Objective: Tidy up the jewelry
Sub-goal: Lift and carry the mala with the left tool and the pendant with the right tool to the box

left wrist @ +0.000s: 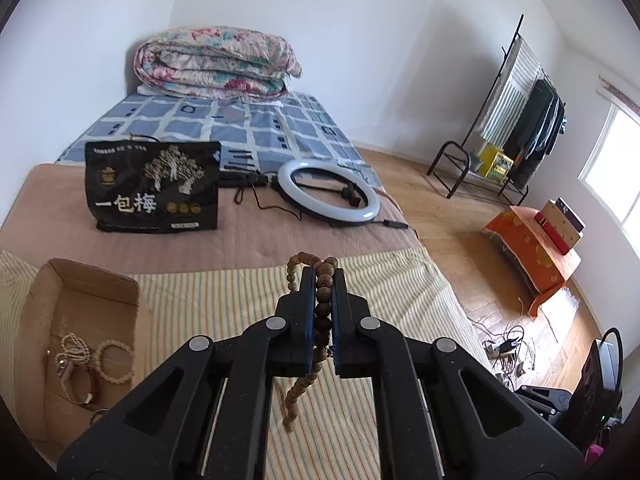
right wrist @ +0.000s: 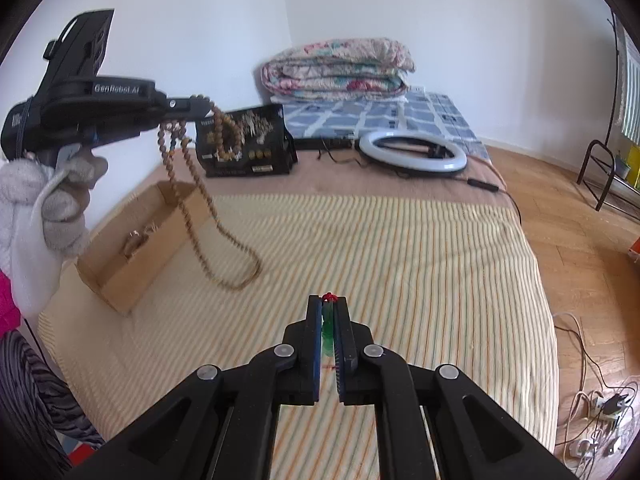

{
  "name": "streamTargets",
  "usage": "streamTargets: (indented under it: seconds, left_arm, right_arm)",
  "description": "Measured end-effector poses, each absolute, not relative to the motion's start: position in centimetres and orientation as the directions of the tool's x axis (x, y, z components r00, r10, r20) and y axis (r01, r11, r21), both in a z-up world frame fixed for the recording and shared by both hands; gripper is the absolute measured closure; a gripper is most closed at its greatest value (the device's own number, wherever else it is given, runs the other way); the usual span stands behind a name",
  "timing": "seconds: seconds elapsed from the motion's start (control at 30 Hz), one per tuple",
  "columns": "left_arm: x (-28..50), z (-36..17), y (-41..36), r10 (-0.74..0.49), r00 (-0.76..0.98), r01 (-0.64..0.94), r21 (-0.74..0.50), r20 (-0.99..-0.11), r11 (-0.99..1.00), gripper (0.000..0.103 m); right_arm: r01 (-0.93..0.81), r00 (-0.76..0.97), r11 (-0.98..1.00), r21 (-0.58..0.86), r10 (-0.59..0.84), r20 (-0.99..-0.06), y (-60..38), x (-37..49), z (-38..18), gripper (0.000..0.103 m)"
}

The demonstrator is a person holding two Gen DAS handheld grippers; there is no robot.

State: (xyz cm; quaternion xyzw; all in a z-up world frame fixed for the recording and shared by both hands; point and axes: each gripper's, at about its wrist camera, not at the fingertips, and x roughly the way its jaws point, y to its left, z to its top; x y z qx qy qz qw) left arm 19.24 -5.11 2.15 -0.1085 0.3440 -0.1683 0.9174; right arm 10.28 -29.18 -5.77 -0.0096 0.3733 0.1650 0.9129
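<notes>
Beads of round brown wood (left wrist: pixel 323 300) fill the left claw (left wrist: pixel 323 270); the right claw (right wrist: pixel 328 300) pinches a glossy green piece (right wrist: pixel 327 330).

The left gripper (left wrist: pixel 324 276) was clamped on a wooden bead strand (left wrist: pixel 323 304). A cardboard box (left wrist: pixel 86 280) at lower left held pale bracelets (left wrist: pixel 114 360).

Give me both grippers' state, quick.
Left gripper: shut on the wooden bead necklace, which hangs down.
Right gripper: shut on a small green piece with a red cord.
</notes>
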Motion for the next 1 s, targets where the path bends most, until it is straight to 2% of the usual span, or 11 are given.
streamTargets:
  seconds: [0.43, 1.0]
  left_arm:
    - [15.5, 9.3, 1.3, -0.350, 0.793, 0.225, -0.294, -0.499, 0.929, 0.099]
    - [12.5, 10.7, 9.1, -0.226, 0.829, 0.136, -0.209, -0.511, 0.969, 0.099]
  right_arm:
    - [-0.361, 0.714, 0.923, 0.131, 0.364, -0.598, -25.4, 11.2, -0.8, 0.100]
    - [-0.476, 0.676, 0.864, 0.164, 0.479, -0.560, -17.2, 14.7, 1.2, 0.100]
